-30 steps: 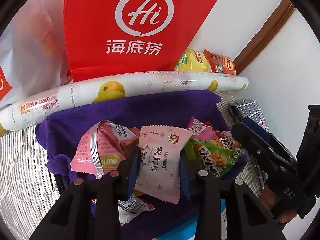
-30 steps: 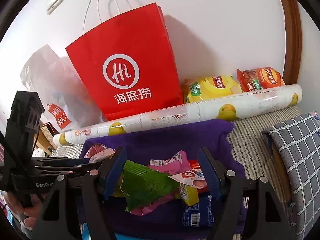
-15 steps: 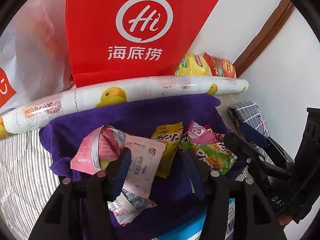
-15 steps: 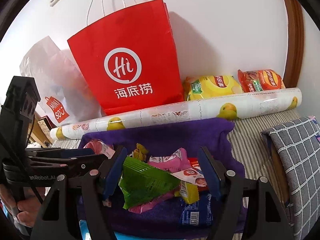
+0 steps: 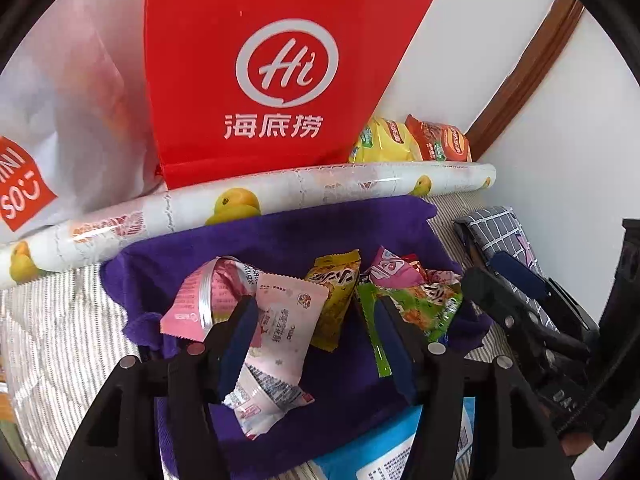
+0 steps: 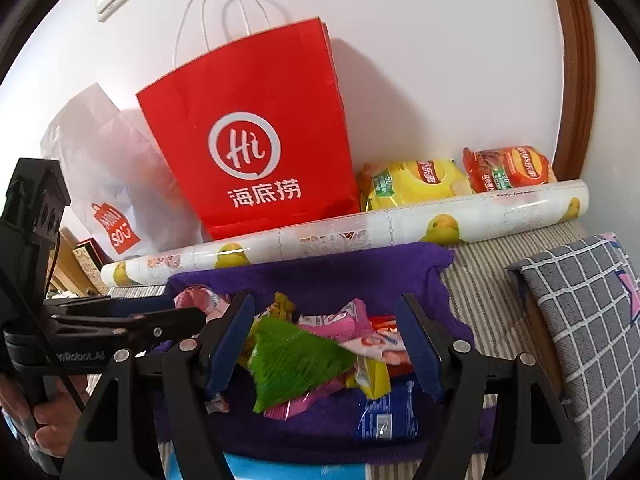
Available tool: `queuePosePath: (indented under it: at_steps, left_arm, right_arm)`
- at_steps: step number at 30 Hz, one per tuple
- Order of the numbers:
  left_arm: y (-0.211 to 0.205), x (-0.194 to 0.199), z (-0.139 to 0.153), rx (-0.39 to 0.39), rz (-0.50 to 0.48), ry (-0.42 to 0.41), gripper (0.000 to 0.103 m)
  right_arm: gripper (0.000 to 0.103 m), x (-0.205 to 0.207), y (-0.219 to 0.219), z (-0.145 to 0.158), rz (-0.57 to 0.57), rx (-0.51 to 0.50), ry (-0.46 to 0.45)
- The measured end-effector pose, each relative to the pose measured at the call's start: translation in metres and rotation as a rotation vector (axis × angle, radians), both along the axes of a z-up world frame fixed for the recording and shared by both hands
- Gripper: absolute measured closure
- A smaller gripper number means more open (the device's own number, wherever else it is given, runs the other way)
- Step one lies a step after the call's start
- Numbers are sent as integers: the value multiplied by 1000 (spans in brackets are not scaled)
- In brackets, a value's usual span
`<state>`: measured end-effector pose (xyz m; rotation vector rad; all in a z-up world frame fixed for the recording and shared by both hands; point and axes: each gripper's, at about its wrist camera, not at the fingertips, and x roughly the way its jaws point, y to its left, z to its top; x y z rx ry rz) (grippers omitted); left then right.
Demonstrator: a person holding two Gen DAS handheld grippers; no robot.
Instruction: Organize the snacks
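Note:
Several snack packets lie heaped on a purple towel (image 5: 280, 240). My left gripper (image 5: 316, 344) hovers just above it with its jaws opening. A pink-and-white packet (image 5: 284, 328) lies loose on the towel and leans on the left finger; the pads do not press it. Beside it are a yellow packet (image 5: 332, 300) and a green packet (image 5: 416, 312). My right gripper (image 6: 326, 348) stands open over the heap. The green packet (image 6: 296, 360) sits between its fingers, clear of the right pad. The left gripper (image 6: 188, 312) also shows at the left of the right wrist view.
A red paper bag (image 6: 256, 140) and a white plastic bag (image 6: 108, 168) stand against the wall behind a rolled duck-print sheet (image 6: 360, 236). Two crisp bags (image 6: 412, 184) lie at the back right. A grey checked cushion (image 6: 580, 320) is at the right, a blue-and-white pack (image 5: 380, 452) at the near edge.
The left gripper's jaws have spread and let go of the pink-and-white packet, which now lies tilted on the towel. The gripper rose slightly, uncovering the yellow packet. The right gripper stayed put.

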<state>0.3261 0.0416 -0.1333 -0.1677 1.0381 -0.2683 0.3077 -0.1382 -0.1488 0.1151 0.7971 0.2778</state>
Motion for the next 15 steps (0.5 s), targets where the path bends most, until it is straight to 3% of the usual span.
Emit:
queuePosePath:
  at_steps: [9,15]
  left_arm:
    - [-6,-45,35,24,29,-56,36]
    - [-20,-93,60,49,38,-98,33]
  right_arm:
    - [31,-52,-7,27,-9,-89,7]
    - [31,-87,-20,45,-19,-75,19]
